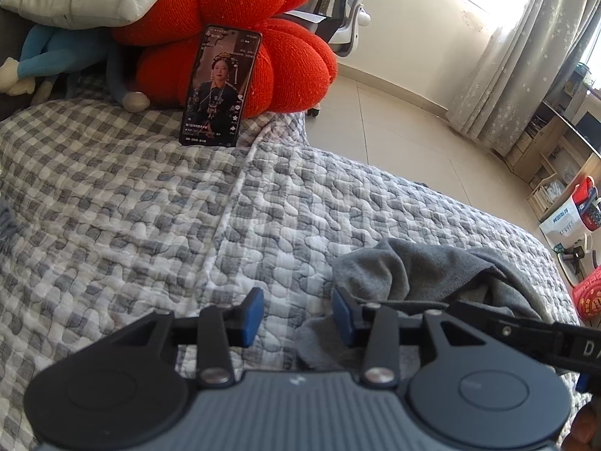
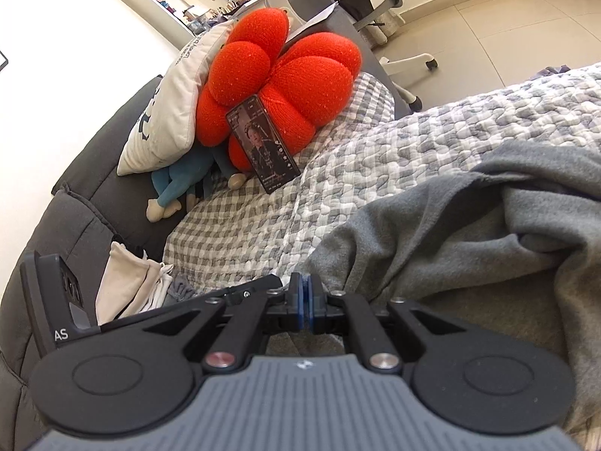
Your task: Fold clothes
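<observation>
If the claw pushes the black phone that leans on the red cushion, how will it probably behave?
The black phone would probably tip easily: it stands on its narrow bottom edge, propped only against the round red knitted cushion. It looks stiff and smooth, so it may slide flat onto the soft grey checked quilt rather than bend. The soft quilt would likely cushion the fall.

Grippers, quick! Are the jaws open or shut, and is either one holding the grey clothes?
Left gripper: open, holding nothing; the grey garment lies beside its right finger.
Right gripper: shut; whether cloth is pinched cannot be told.
</observation>
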A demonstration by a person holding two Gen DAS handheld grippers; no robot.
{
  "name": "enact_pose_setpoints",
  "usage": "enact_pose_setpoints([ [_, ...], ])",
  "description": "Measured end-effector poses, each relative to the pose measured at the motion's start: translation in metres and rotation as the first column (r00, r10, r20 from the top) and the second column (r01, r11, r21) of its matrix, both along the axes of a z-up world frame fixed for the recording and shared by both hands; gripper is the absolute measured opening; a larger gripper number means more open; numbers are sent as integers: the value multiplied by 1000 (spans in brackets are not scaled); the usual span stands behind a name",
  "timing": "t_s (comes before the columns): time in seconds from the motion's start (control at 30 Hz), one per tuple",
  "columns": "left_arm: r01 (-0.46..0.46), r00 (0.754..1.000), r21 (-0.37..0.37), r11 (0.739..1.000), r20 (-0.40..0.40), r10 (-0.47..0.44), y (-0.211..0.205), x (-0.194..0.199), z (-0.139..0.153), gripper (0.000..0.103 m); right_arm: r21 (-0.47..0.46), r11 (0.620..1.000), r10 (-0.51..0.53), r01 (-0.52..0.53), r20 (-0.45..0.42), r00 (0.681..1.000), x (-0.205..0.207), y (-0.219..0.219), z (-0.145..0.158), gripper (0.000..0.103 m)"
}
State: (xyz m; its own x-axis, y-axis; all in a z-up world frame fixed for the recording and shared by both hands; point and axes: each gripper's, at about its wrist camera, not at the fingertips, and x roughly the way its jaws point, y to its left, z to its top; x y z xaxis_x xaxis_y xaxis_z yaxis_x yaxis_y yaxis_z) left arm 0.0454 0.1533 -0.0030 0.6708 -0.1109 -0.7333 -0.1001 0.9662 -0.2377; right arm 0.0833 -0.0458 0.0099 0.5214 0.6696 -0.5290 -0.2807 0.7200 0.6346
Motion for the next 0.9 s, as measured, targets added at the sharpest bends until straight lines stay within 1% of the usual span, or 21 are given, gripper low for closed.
enact_pose_setpoints([
  [0.1, 3, 1000, 14, 1000, -6, -3, -3, 1, -1, 41, 7, 1000, -20, 20, 12, 1000, -1, -10, 4, 5],
  [0.2, 6, 1000, -22, 1000, -11, -6, -3, 1, 0, 41, 13, 999, -37, 37, 22, 999, -1, -17, 8, 5],
  [0.33, 19, 1000, -108, 994, -2, -19, -2, 0, 2, 42, 27, 999, -46, 45, 28, 999, -1, -23, 11, 5],
  [0.43, 31, 999, -174, 984, 0, -32, -1, 0, 2, 43, 20, 999, -39, 39, 26, 999, 0, -21, 10, 5],
  [0.5, 29, 1000, -203, 979, 0, -30, 0, -1, 2, 43, 7, 999, -34, 34, 17, 999, 0, -18, 7, 5],
  [0.57, 31, 999, -213, 977, 1, -32, 0, -2, 3, 43, 4, 1000, -27, 27, 7, 1000, 1, -16, 4, 5],
  [0.7, 42, 999, -263, 964, -2, -44, 2, -2, 2, 44, -1, 1000, -14, 14, -6, 1000, 2, -12, -1, 5],
  [0.73, 44, 999, -263, 964, -6, -47, 2, -2, 2, 44, -2, 1000, -13, 13, -12, 1000, 3, -11, -2, 5],
  [0.83, 56, 998, -265, 963, -17, -63, 0, -1, 1, 47, -8, 1000, -7, 7, -32, 999, 5, -10, -7, 5],
  [0.9, 60, 998, -272, 960, -18, -68, 0, -1, 2, 52, -15, 1000, -3, 3, -47, 999, 7, -9, -11, 5],
])
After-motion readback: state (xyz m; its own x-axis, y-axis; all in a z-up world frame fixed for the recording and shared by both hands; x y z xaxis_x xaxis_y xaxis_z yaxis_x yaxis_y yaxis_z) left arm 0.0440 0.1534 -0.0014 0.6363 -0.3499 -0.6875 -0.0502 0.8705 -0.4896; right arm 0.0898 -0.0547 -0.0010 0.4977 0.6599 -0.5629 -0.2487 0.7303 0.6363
